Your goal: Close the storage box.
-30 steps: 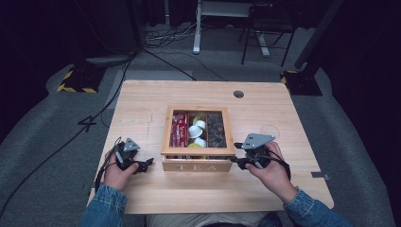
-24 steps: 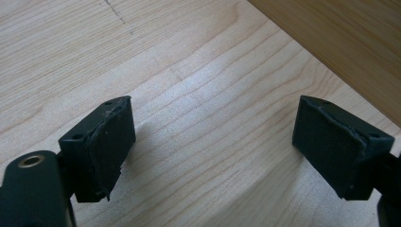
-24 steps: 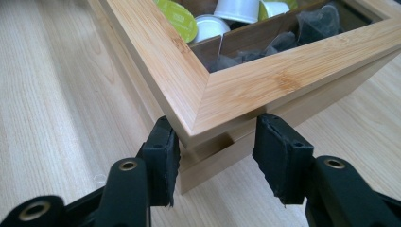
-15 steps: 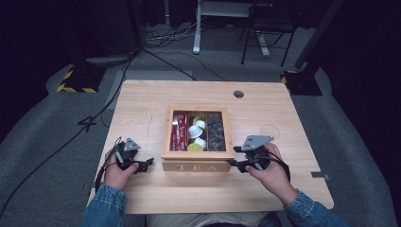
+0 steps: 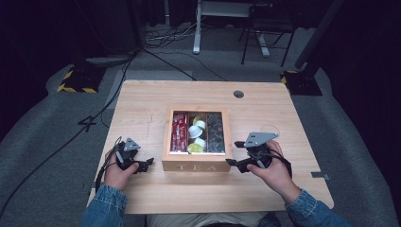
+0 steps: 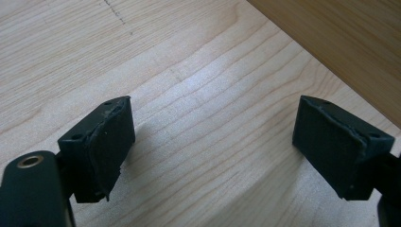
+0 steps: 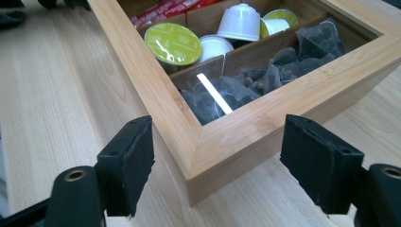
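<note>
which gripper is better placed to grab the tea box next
Right, probably. The right gripper already straddles the near corner of the tea box, its jaws just opened and apart from the wood. The left gripper hangs open over bare table, beside the box.

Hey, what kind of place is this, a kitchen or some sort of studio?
Likely a recording studio or lab, not a kitchen: black curtains all round, cables across the grey carpet, and a lone wooden table with a tea box.

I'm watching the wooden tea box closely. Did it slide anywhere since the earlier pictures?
No. The tea box sits the same way against the round hole in the table.
</note>
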Available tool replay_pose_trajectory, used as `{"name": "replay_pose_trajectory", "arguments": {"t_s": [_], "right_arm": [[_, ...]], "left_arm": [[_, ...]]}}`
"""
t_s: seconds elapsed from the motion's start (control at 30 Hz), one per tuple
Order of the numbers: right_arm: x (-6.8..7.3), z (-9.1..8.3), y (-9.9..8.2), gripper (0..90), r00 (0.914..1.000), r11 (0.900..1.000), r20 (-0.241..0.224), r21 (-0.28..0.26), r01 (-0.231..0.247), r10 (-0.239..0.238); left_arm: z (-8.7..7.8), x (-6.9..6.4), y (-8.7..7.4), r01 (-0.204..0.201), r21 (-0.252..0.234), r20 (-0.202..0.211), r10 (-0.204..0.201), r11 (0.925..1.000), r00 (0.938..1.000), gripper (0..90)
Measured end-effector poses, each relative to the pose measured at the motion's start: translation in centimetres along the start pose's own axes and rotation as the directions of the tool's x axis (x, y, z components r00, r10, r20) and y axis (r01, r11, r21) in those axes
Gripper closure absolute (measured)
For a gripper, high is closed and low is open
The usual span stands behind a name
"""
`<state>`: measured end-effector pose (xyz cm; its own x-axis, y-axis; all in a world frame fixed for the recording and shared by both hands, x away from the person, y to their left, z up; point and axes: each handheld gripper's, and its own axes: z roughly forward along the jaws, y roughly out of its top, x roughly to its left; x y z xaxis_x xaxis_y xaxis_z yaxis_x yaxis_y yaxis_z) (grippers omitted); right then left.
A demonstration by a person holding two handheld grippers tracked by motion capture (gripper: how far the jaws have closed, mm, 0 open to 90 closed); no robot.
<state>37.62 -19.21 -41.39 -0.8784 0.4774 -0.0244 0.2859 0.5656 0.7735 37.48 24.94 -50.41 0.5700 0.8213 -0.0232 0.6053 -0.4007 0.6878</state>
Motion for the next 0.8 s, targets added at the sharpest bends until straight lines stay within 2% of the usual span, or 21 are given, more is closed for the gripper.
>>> {"name": "replay_pose_trajectory", "arguments": {"t_s": [0.17, 0.3, 0.53, 0.6, 0.8], "right_arm": [[-0.5, -0.2, 0.3, 25.2, 0.9988, 0.9989, -0.043, -0.038, -0.025, 0.024], [-1.3, -1.3, 0.8, 22.9, 0.9972, 0.9944, -0.059, -0.092, -0.051, 0.046], [-4.1, -4.1, 0.6, 16.6, 0.9960, 0.9859, -0.006, -0.142, -0.089, 0.089], [-4.7, -4.8, 0.3, 16.3, 0.9953, 0.9860, 0.000, -0.137, -0.096, 0.096], [-7.2, -7.3, -1.3, 16.4, 0.9855, 0.9824, 0.081, -0.125, -0.138, 0.149]], "left_arm": [[0.0, 0.0, 0.0, 0.000, 0.000, 0.000, 0.000, 1.0000, 1.0000, 14.1], [0.0, 0.0, 0.0, 0.001, -0.003, -0.001, -0.001, 1.0000, 1.0000, 14.2], [-0.1, 0.0, -0.1, -0.002, -0.001, 0.005, 0.002, 1.0000, 1.0000, 14.5], [-0.1, 0.1, -0.1, -0.004, -0.001, 0.012, 0.004, 1.0000, 0.9999, 14.6], [-0.2, 0.4, -0.2, -0.009, -0.005, 0.020, 0.009, 0.9999, 0.9998, 14.9]]}}
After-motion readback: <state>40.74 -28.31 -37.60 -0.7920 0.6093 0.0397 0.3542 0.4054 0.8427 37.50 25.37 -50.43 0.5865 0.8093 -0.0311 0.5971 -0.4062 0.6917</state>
